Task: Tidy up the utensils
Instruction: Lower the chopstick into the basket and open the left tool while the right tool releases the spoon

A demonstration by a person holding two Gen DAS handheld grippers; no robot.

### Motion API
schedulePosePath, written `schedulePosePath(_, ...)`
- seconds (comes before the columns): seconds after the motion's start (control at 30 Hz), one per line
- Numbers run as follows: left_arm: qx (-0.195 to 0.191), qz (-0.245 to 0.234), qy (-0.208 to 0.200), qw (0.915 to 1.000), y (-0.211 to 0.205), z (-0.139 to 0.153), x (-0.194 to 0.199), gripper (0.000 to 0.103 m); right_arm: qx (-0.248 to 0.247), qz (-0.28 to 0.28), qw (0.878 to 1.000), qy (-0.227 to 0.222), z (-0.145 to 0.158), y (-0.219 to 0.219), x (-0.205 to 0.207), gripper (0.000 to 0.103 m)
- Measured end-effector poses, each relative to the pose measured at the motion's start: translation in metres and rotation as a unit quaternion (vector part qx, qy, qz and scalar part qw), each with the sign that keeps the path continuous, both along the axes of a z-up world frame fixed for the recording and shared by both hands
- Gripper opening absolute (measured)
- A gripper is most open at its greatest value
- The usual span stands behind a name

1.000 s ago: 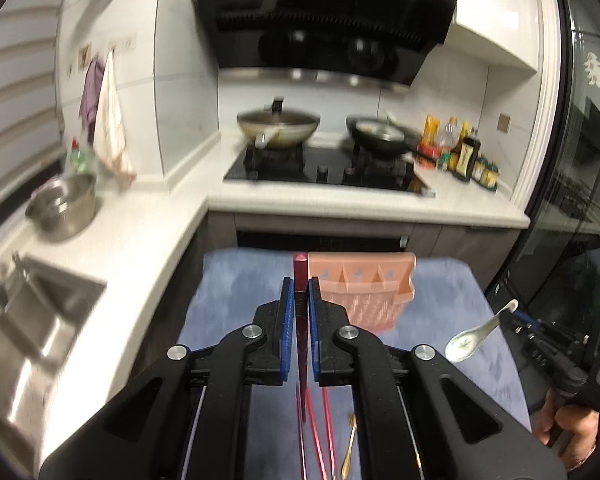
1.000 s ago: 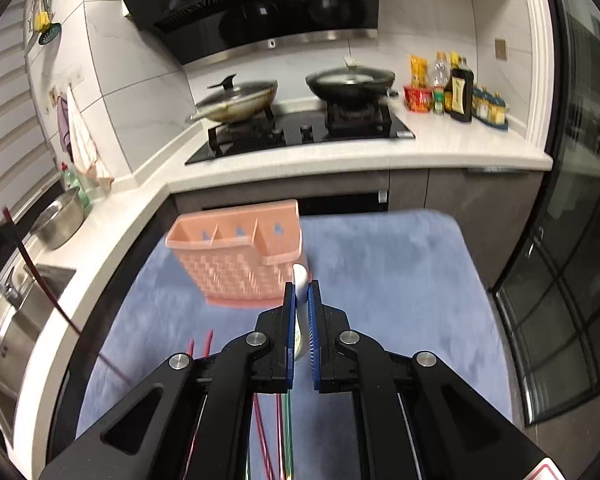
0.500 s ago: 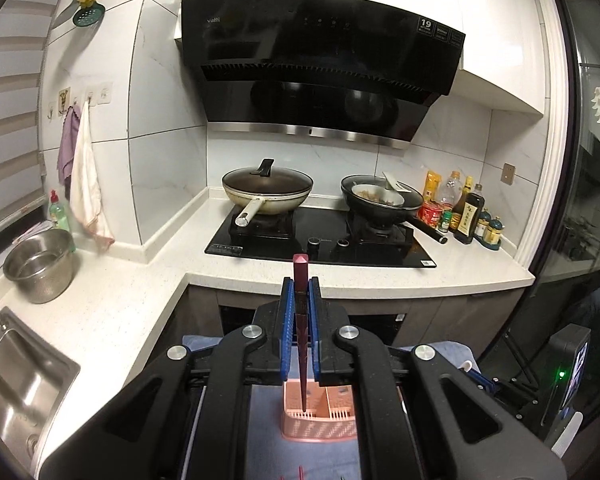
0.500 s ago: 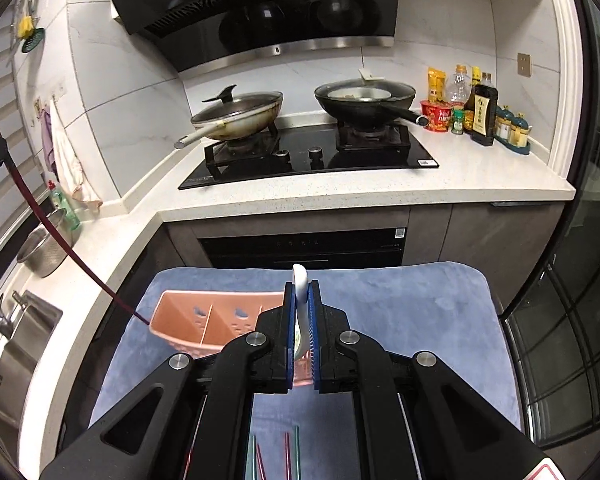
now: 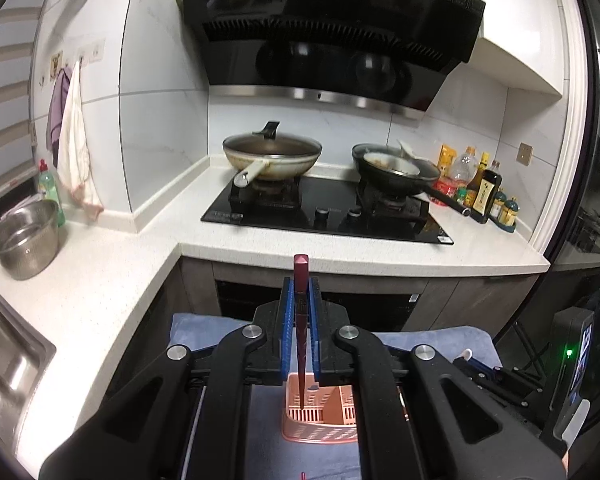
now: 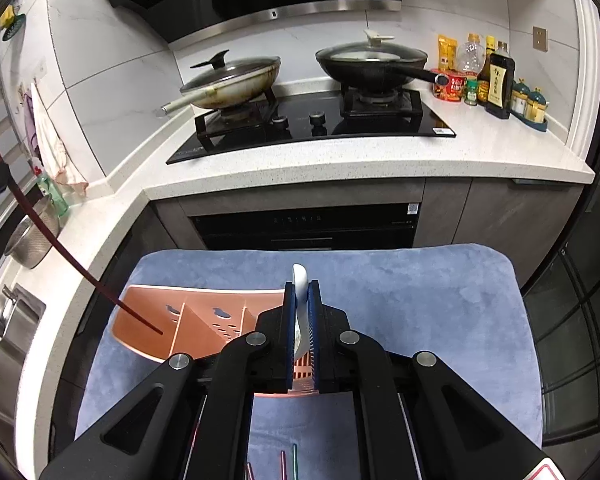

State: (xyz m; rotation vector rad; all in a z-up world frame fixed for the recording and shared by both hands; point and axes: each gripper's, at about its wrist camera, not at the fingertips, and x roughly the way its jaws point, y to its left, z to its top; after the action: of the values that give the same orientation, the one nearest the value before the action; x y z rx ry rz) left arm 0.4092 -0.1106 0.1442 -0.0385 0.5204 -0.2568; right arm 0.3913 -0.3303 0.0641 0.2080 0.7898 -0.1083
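Left gripper (image 5: pixel 301 322) clamps a dark red chopstick (image 5: pixel 300 332) over the pink plastic caddy (image 6: pixel 204 322); right gripper (image 6: pixel 301 320) pinches a white ceramic spoon (image 6: pixel 300 312).

A soft, matt blue cloth mat (image 6: pixel 400 280) is seen under a pink plastic basket (image 6: pixel 204 320) with slotted walls. A glossy dark red chopstick (image 5: pixel 301 320) and a smooth white spoon (image 6: pixel 300 280) (ceramic-looking) are gripped by ribbed blue pads (image 5: pixel 286 320). The speckled stone-like counter (image 6: pixel 340 152) is matt; the hob (image 6: pixel 312 124) is glossy black glass; the bowl (image 5: pixel 24 240) is brushed metal.
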Motion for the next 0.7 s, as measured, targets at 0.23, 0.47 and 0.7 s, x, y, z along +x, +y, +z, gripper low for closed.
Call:
schedulePosePath(0.23,0.001,0.002,0.021,0.9998,0.000,-0.018,0.007,0.007,0.003,0.005,1.000,0.014,-0.015,-0.002,0.009,0.007)
schedulePosePath(0.47,0.003,0.019,0.028,0.9994,0.003,-0.024,0.007,0.033,-0.006,0.000,1.000,0.004,-0.011,-0.001,0.003,0.009)
schedulePosePath(0.7,0.005,0.029,0.023,0.9993,0.010,-0.022,-0.005,0.043,-0.002,-0.005,1.000,-0.004,-0.004,-0.005,-0.015,0.015)
